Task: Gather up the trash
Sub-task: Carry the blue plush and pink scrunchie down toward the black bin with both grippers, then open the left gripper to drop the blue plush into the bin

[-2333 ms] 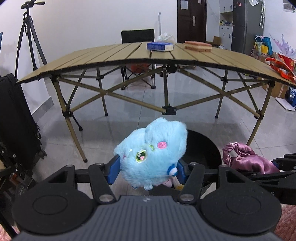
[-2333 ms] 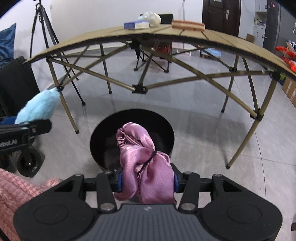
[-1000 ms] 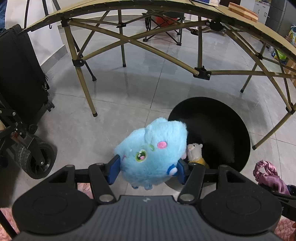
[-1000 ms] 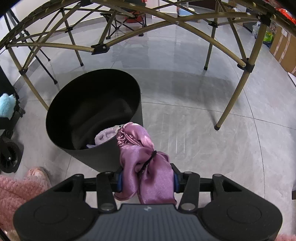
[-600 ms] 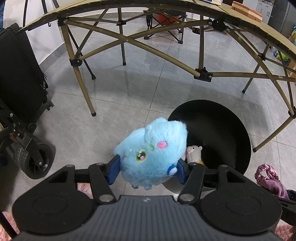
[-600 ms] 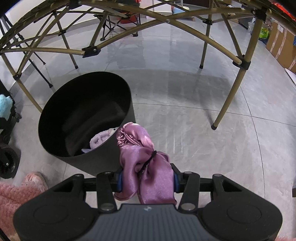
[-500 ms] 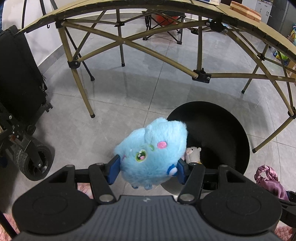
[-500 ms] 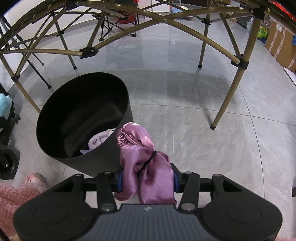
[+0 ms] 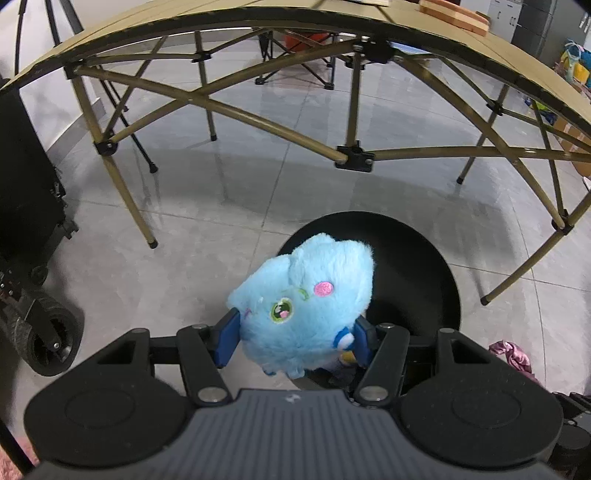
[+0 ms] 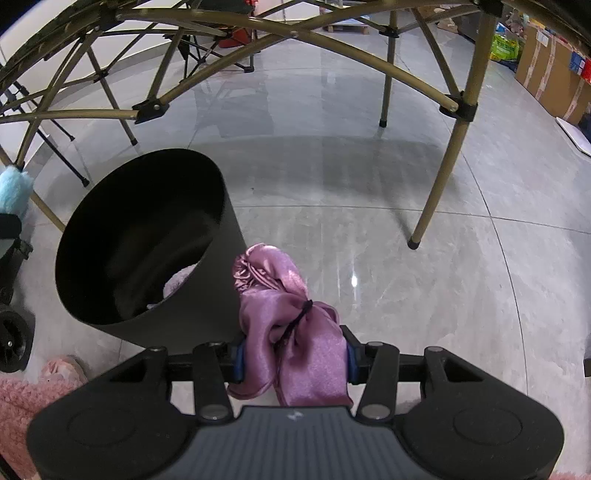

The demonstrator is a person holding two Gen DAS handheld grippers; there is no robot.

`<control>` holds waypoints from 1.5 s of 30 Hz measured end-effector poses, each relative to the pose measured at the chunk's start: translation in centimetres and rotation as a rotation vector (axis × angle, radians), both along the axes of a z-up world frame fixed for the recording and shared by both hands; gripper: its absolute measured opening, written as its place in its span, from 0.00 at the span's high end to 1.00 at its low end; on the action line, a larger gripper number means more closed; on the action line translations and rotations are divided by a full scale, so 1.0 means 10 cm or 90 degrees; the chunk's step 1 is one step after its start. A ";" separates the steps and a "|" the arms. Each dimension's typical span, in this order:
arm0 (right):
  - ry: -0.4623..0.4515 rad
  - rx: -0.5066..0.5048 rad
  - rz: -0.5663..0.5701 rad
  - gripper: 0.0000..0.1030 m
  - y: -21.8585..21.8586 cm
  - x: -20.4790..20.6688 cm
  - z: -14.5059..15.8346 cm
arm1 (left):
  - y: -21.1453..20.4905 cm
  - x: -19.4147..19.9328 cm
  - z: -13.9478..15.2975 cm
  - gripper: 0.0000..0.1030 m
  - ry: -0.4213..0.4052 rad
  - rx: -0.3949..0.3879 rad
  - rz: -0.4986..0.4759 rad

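Left hand-held gripper (image 9: 297, 338) is squeezing a fluffy blue plush toy (image 9: 303, 306) between its two blue pads (image 9: 227, 338), the jaws closed in on the toy's sides. In the left wrist view the toy is sitting right at the fingertips, bulging upward and forward past them, its green eye and pink cheek facing the camera. It is hanging over the near left rim of a round black bin (image 9: 417, 273) that is standing on the grey tiled floor (image 9: 192, 229). A folding tabletop (image 9: 229, 26) on tan crossed legs is arching across the top of the view, and a scrap of purple satin (image 9: 511, 354) is showing at the right edge.

Right hand-held gripper (image 10: 293, 356) is clamping a bunched purple satin cloth (image 10: 291, 321), jaws pressed against both sides of it. In the right wrist view the cloth is sitting between the fingertips and rising forward of them, a thin dark band cinching its middle. The cloth is lying just beside the bin's (image 10: 207, 306) right outer wall, outside the opening. Something pale lilac (image 10: 177, 282) is lying inside the bin near the bottom. The blue plush (image 10: 13, 190) is peeking in at the far left edge
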State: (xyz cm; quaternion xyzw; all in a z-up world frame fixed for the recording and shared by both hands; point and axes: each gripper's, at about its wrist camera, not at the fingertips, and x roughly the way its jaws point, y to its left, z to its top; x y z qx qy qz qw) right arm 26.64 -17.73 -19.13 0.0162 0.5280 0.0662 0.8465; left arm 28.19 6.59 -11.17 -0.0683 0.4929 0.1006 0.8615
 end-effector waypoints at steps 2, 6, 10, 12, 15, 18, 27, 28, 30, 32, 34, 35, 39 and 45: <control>0.001 0.001 -0.004 0.55 -0.02 0.00 0.00 | -0.06 0.03 0.00 0.42 0.001 -0.002 -0.006; 0.004 0.001 -0.012 0.55 -0.09 0.01 -0.03 | -0.19 0.10 -0.01 0.42 0.004 -0.005 -0.020; 0.004 0.001 -0.021 0.55 -0.15 0.01 -0.05 | -0.31 0.15 -0.04 0.42 0.010 -0.007 -0.030; 0.005 0.000 -0.023 0.55 -0.17 0.01 -0.05 | -0.36 0.17 -0.05 0.42 0.014 -0.009 -0.034; 0.006 -0.001 -0.025 0.55 -0.19 0.01 -0.07 | -0.42 0.21 -0.07 0.42 0.021 -0.015 -0.037; 0.007 -0.002 -0.030 0.55 -0.22 0.01 -0.08 | -0.47 0.26 -0.10 0.42 0.029 -0.020 -0.039; 0.011 -0.007 -0.036 0.55 -0.25 0.02 -0.12 | -0.55 0.35 -0.17 0.42 0.045 -0.027 -0.041; 0.011 -0.008 -0.037 0.55 -0.25 0.02 -0.12 | -0.56 0.36 -0.18 0.42 0.047 -0.027 -0.040; 0.013 -0.010 -0.040 0.55 -0.26 0.02 -0.13 | -0.57 0.38 -0.20 0.42 0.051 -0.025 -0.037; 0.014 -0.011 -0.043 0.55 -0.27 0.02 -0.15 | -0.57 0.39 -0.23 0.42 0.055 -0.025 -0.035; 0.015 -0.011 -0.043 0.55 -0.27 0.02 -0.15 | -0.56 0.39 -0.24 0.42 0.057 -0.026 -0.034; 0.015 -0.011 -0.041 0.55 -0.27 0.01 -0.15 | -0.56 0.39 -0.25 0.42 0.057 -0.026 -0.033; 0.016 -0.011 -0.039 0.55 -0.28 0.01 -0.16 | -0.55 0.40 -0.28 0.42 0.057 -0.024 -0.030; 0.016 -0.011 -0.039 0.55 -0.28 0.01 -0.15 | -0.53 0.39 -0.26 0.24 0.053 -0.035 -0.028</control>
